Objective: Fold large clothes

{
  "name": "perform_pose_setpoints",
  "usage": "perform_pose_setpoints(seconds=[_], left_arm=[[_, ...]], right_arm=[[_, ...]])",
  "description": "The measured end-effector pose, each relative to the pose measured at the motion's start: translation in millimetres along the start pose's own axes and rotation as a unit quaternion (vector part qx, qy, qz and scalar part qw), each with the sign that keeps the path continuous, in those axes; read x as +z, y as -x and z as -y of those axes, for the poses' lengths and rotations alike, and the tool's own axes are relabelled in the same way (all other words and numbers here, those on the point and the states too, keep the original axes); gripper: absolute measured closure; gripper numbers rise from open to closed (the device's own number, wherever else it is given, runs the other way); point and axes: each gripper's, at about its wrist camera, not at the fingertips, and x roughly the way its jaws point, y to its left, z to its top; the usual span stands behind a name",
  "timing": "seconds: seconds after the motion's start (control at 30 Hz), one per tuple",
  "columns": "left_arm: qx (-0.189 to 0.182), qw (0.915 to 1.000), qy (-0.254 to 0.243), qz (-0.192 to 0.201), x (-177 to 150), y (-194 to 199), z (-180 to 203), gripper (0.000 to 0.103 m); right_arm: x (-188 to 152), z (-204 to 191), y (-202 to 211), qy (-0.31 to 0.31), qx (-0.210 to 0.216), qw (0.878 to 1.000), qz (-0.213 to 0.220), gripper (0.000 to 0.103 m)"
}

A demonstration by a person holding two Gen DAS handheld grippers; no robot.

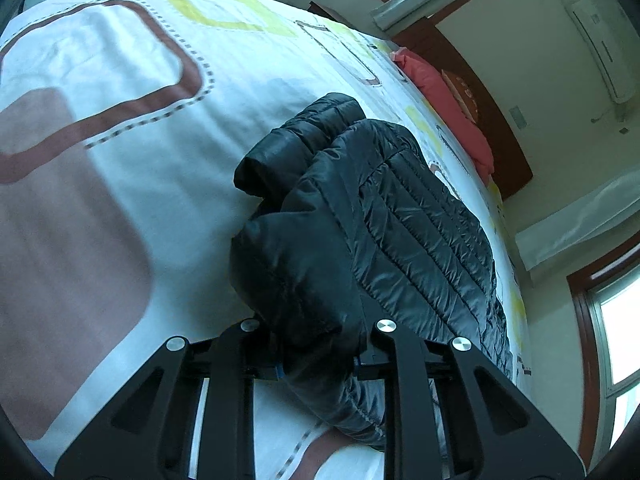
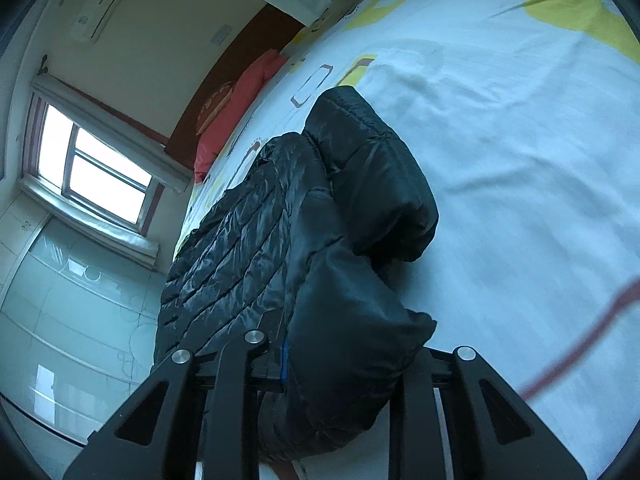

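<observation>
A black quilted puffer jacket (image 1: 384,216) lies on a bed with a white patterned cover (image 1: 140,120). My left gripper (image 1: 318,368) is shut on a bunched edge of the jacket, which fills the space between its jaws and hides the fingertips. In the right wrist view the same jacket (image 2: 248,248) stretches away from me. My right gripper (image 2: 344,372) is shut on another thick fold of its fabric, lifted off the bed cover (image 2: 520,160). A sleeve (image 2: 384,168) folds over beside it.
A red pillow (image 1: 452,108) lies at the head of the bed against a dark wooden headboard (image 1: 492,120). Windows (image 2: 92,168) and a wall air conditioner (image 1: 604,48) are behind. A glass-fronted wardrobe (image 2: 72,320) stands beside the bed.
</observation>
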Motion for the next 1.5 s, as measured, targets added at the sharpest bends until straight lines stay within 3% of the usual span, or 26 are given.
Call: perform_pose_setpoints(seconds=[0.53,0.6,0.83,1.17,1.27,1.33,1.5], left_arm=[[-0.003,0.9997,-0.023,-0.011,-31,47,-28,0.081],[-0.005,0.9997,-0.017,-0.013,-33,47,-35,0.076],[-0.001,1.0,0.004,0.0,-24,59,-48,0.044],[0.001,0.9989,0.046,-0.01,-21,80,-87,0.037],[0.011,0.9992,0.038,-0.009,-18,91,-91,0.037],[0.028,0.9992,0.027,-0.007,-18,100,-94,0.037],[0.123,0.9905,-0.057,0.023,-14,118,-85,0.037]], right_arm=[[-33,25,42,-0.012,0.012,1.0,-0.027,0.079],[-30,31,37,-0.028,0.017,0.999,-0.029,0.072],[-30,50,56,-0.052,0.016,0.998,-0.01,0.054],[-26,81,84,-0.071,0.009,0.997,0.009,0.051],[-22,89,99,-0.079,-0.006,0.997,0.018,0.05],[-19,91,111,-0.069,-0.047,0.996,0.029,0.051],[-13,74,129,0.005,-0.135,0.99,0.041,0.051]])
